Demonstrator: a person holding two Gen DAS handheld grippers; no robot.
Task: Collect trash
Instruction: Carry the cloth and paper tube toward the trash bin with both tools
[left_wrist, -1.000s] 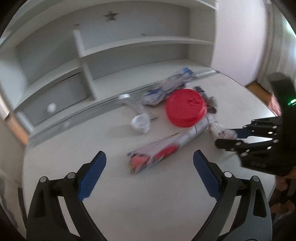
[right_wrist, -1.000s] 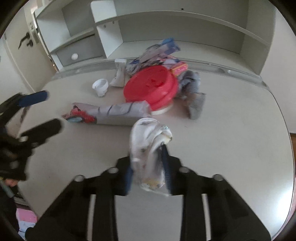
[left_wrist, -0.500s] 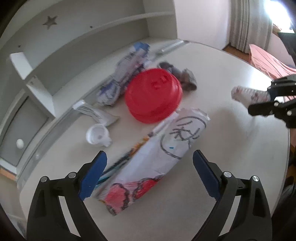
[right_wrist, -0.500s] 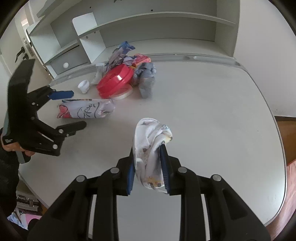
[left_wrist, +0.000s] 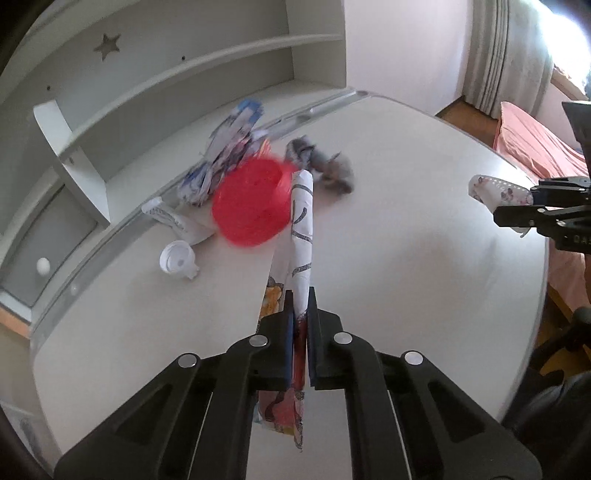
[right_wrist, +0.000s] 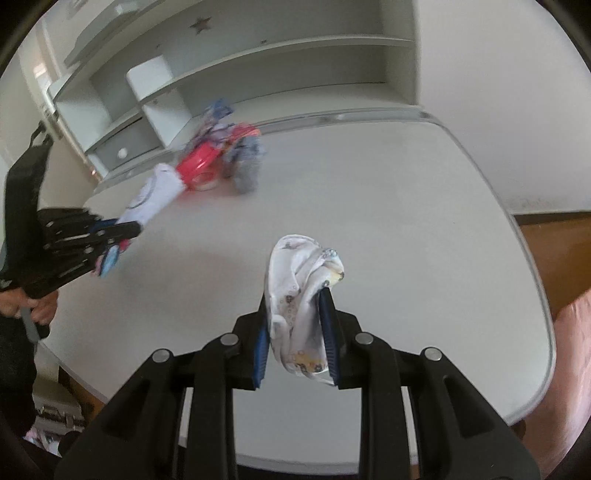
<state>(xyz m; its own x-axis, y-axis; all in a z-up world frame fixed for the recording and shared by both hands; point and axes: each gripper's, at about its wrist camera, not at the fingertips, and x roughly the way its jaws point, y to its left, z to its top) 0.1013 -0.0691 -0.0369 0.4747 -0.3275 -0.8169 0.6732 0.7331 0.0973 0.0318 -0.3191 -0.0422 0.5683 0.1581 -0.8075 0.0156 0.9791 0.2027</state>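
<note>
The left gripper (left_wrist: 300, 325) has just closed its jaws on the long printed wrapper (left_wrist: 301, 236), lifted over the desk (left_wrist: 406, 258). The right gripper (right_wrist: 295, 332) clamps a crumpled white wrapper (right_wrist: 299, 295). More trash surrounds the red lid (left_wrist: 251, 203) at 11 o'clock.

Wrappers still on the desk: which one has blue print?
The crumpled wrapper behind the red lid, nearest the shelves. The tube-like one beside it is plain white.
</note>
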